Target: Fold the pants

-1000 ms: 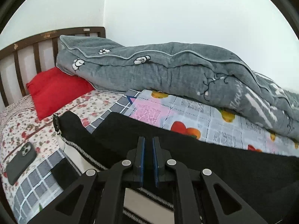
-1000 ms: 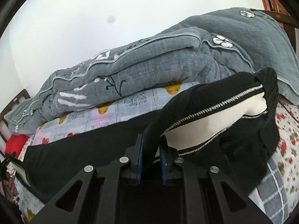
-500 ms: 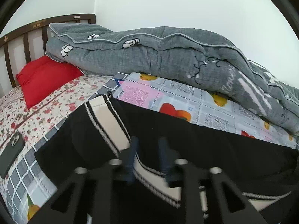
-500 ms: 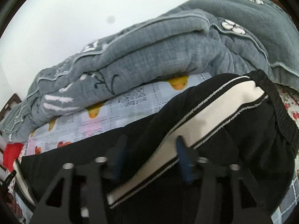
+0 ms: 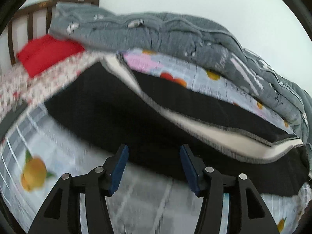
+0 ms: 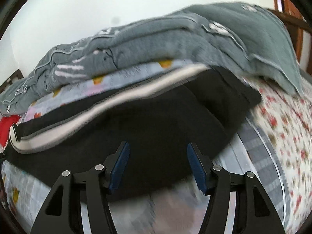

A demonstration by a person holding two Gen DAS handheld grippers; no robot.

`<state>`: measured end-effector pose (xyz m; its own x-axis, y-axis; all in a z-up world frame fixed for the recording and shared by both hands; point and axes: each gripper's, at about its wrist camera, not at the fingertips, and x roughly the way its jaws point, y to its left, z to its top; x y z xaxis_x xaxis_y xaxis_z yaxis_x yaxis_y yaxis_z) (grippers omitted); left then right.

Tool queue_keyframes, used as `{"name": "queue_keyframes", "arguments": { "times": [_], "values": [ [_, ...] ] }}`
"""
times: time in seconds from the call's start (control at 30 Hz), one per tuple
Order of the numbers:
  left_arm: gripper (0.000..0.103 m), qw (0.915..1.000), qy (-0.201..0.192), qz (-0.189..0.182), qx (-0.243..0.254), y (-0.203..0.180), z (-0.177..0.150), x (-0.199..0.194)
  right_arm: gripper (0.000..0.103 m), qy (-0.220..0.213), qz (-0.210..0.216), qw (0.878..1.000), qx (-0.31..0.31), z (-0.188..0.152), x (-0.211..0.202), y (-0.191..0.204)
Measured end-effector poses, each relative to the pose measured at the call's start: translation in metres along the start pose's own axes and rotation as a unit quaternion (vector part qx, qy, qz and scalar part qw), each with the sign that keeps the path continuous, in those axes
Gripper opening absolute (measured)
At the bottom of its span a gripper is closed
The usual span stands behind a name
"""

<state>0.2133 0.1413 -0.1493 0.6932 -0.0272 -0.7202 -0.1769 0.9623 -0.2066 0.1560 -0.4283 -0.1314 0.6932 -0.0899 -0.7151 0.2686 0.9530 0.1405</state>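
Both of your grippers stand with their blue-padded jaws spread wide and nothing between them: the left gripper [image 5: 154, 167] and the right gripper [image 6: 157, 167] each hover just above the near edge of the black pants with a cream side stripe [image 5: 120, 113]. The pants lie flat and lengthwise across the patterned bedsheet printed with fruit and grid squares [image 5: 58, 156], one layer stacked on the other, with the cream stripe [image 6: 109, 105] running along the far side. Behind the pants, against the white wall, you see the rolled grey quilted blanket [image 5: 165, 37] lying along the bed. A red pillow [image 5: 46, 52] rests near the dark wooden slatted headboard [image 5: 29, 19]. Both views are motion-blurred, so fine fabric detail cannot be read.
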Motion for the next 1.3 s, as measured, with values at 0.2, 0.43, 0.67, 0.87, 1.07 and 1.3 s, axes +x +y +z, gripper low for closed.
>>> {"name": "queue_keyframes", "arguments": {
  "times": [0.2, 0.43, 0.67, 0.87, 1.07, 1.3],
  "values": [
    [0.053, 0.9958, 0.033, -0.049, -0.070, 0.019, -0.020, 0.011, 0.061, 0.027, 0.041, 0.997, 0.060, -0.024, 0.002, -0.028],
    [0.055, 0.9836, 0.038, -0.098, -0.147, 0.031, -0.009, 0.032, 0.064, 0.032, 0.089, 0.988, 0.125, -0.009, 0.024, -0.030],
    [0.033, 0.9857, 0.040, -0.062, -0.151, 0.024, 0.008, 0.053, 0.020, 0.046, 0.055, 0.989, 0.130, 0.013, 0.060, -0.017],
    [0.010, 0.9899, 0.044, -0.048, -0.126, 0.026, 0.008, 0.046, 0.005, 0.013, 0.035, 0.994, 0.106, 0.006, 0.043, -0.015],
    [0.010, 0.9914, 0.043, -0.049, -0.113, 0.042, -0.013, 0.016, 0.004, 0.003, 0.057, 0.990, 0.129, -0.022, 0.010, -0.036],
    [0.010, 0.9923, 0.042, -0.048, -0.106, 0.056, -0.047, -0.024, 0.005, 0.000, 0.065, 0.990, 0.128, -0.061, -0.038, -0.050]
  ]
}}
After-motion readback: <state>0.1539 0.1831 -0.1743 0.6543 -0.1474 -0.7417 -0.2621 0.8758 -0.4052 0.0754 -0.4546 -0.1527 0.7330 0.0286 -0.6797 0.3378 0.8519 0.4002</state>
